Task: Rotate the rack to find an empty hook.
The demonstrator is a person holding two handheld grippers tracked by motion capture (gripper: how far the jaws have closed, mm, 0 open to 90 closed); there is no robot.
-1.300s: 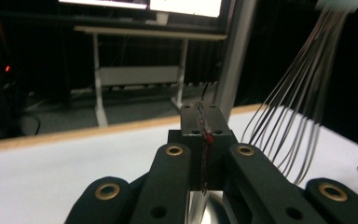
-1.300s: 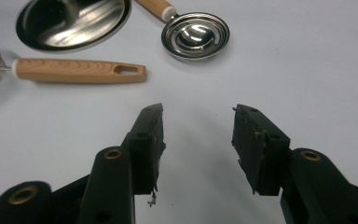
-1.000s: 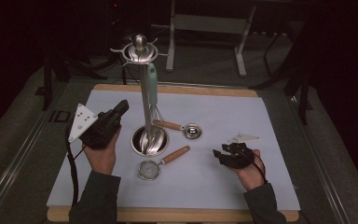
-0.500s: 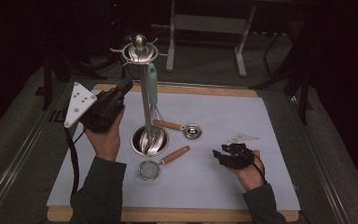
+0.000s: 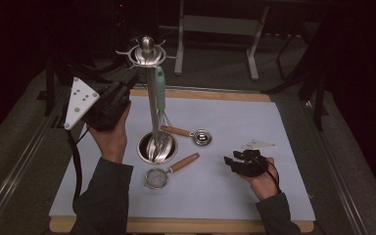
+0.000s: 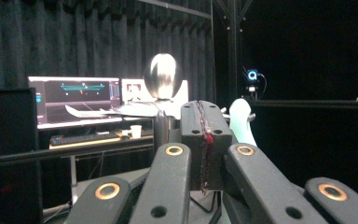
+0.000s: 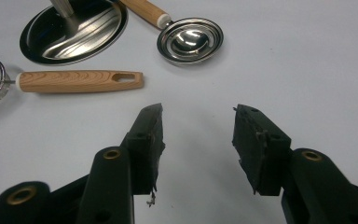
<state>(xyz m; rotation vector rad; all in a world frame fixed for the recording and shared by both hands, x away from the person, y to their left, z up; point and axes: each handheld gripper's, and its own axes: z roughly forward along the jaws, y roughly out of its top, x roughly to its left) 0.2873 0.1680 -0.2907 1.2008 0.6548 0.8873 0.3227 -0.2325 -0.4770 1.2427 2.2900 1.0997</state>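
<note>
With your left gripper, jaws together, near the whisk at the rack's nine o'clock, steady the mint handle; your right gripper rests with jaws apart.

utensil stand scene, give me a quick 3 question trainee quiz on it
1. True or false: the whisk hangs on the utensil stand.
2. Which lies nearer the right tool? A) strainer B) measuring spoon
3. Fill in: the left tool has its jaws ____.

Key: 1 true; 2 B; 3 shut, with nothing between them.
</note>
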